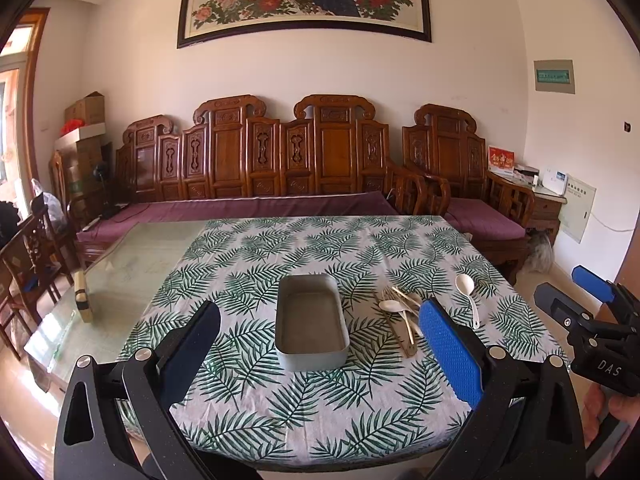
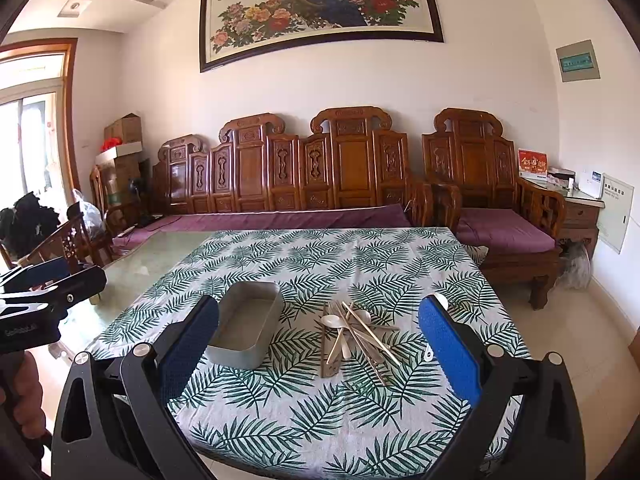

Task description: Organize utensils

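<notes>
An empty grey metal tray (image 1: 311,322) (image 2: 247,325) stands on the leaf-patterned tablecloth (image 1: 320,256) (image 2: 320,256). Right of it lies a pile of utensils (image 1: 400,316) (image 2: 354,336): forks, chopsticks and small spoons, crossed over each other. A white ceramic spoon (image 1: 467,296) lies apart to the right; in the right wrist view its bowl (image 2: 441,300) shows partly behind a finger. My left gripper (image 1: 320,344) is open and empty, above the table's near edge facing the tray. My right gripper (image 2: 319,344) is open and empty, facing the pile; it also shows in the left wrist view (image 1: 592,304).
The cloth covers the right part of a glass-topped table (image 1: 132,264). A small brush-like object (image 1: 83,296) lies on the glass at left. A carved wooden sofa (image 1: 280,168) with purple cushions stands behind the table, and wooden chairs (image 1: 28,264) at left.
</notes>
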Motion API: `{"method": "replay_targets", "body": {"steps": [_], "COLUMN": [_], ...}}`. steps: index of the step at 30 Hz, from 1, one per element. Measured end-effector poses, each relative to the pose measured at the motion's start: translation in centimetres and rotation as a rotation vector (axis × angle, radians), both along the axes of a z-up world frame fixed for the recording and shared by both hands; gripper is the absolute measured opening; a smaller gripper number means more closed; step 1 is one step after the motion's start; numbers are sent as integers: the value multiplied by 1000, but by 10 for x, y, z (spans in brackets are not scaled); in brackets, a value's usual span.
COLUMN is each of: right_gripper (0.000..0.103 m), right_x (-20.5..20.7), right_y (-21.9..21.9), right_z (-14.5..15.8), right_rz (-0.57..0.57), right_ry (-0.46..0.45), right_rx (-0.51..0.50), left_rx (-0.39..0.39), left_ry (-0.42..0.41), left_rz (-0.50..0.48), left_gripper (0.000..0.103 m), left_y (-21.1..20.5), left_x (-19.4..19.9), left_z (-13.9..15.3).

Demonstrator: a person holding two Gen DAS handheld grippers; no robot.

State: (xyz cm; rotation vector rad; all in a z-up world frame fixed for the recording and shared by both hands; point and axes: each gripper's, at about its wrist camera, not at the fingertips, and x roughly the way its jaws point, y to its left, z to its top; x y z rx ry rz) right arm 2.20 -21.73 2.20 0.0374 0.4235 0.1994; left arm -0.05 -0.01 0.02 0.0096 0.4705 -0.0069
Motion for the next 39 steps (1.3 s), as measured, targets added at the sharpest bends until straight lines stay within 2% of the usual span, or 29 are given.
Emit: {"method": "replay_targets", "body": {"steps": [32,39], "right_gripper": [100,100], "right_x": [-1,-1], "right_y": [2,1], "right_z": [0,4], "right_rz": [-1,0], "right_ry": [-3,-4], "right_rx": [2,2], "left_rx": [-3,-2], "left_ry": [-4,-5], "left_rz": [-2,-8], "left_gripper": [97,97], "left_y": [-4,-19], "left_x": [2,2], "left_z": [2,21]}}
